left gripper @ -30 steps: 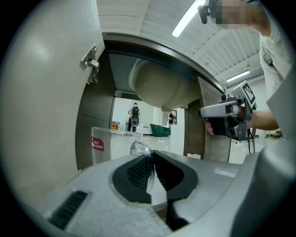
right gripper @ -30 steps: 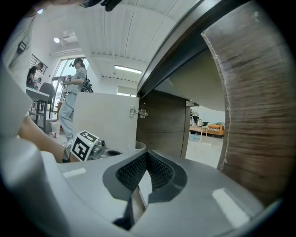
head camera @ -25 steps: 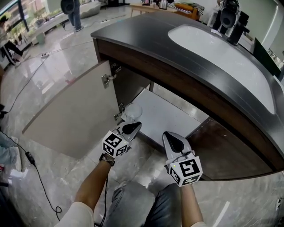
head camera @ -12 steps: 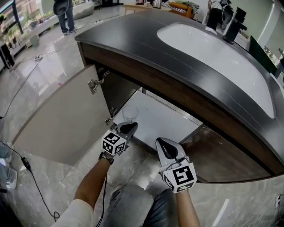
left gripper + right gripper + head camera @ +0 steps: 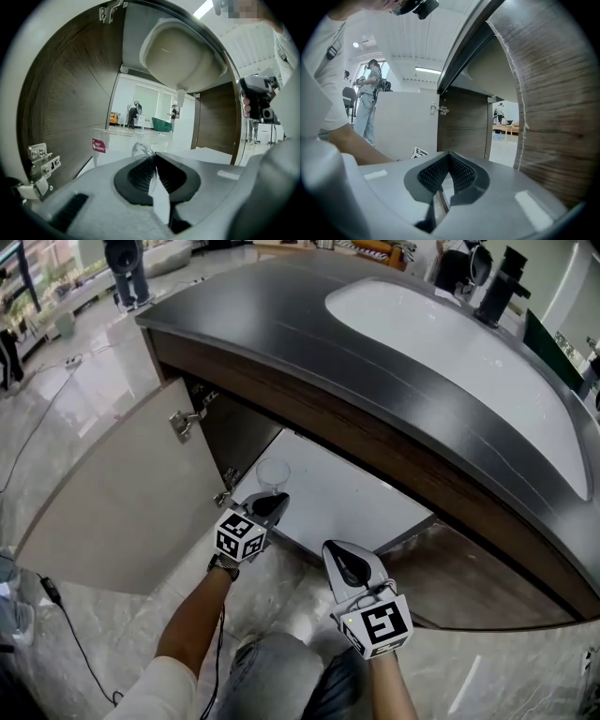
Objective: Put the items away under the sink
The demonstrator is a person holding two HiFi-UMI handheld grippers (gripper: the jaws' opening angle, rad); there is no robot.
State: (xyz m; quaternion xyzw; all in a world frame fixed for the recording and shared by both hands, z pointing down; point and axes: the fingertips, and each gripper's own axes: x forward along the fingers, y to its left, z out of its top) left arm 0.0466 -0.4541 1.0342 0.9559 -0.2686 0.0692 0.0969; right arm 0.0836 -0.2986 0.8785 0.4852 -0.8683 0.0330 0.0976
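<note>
A clear drinking glass (image 5: 273,473) sits at the front left corner of the white cabinet floor (image 5: 352,495) under the sink. My left gripper (image 5: 270,505) is right behind it, jaws shut on its thin wall. In the left gripper view the glass rim (image 5: 141,149) sticks up just past the closed left gripper (image 5: 151,164). I cannot tell whether the glass rests on the floor. My right gripper (image 5: 348,562) hovers outside the cabinet front, shut and with nothing in it. In the right gripper view, the right gripper (image 5: 446,163) faces the cabinet's wooden inside.
The left cabinet door (image 5: 117,498) stands wide open, with hinges (image 5: 184,421) on the frame. The right door (image 5: 469,587) is open too. The dark countertop (image 5: 281,324) with a white sink (image 5: 450,343) overhangs. The basin's underside (image 5: 183,56) hangs inside. A person (image 5: 122,268) stands far off.
The view has swung a little; both grippers sit slightly lower and to the left. The left gripper still holds the glass at the cabinet's front corner.
</note>
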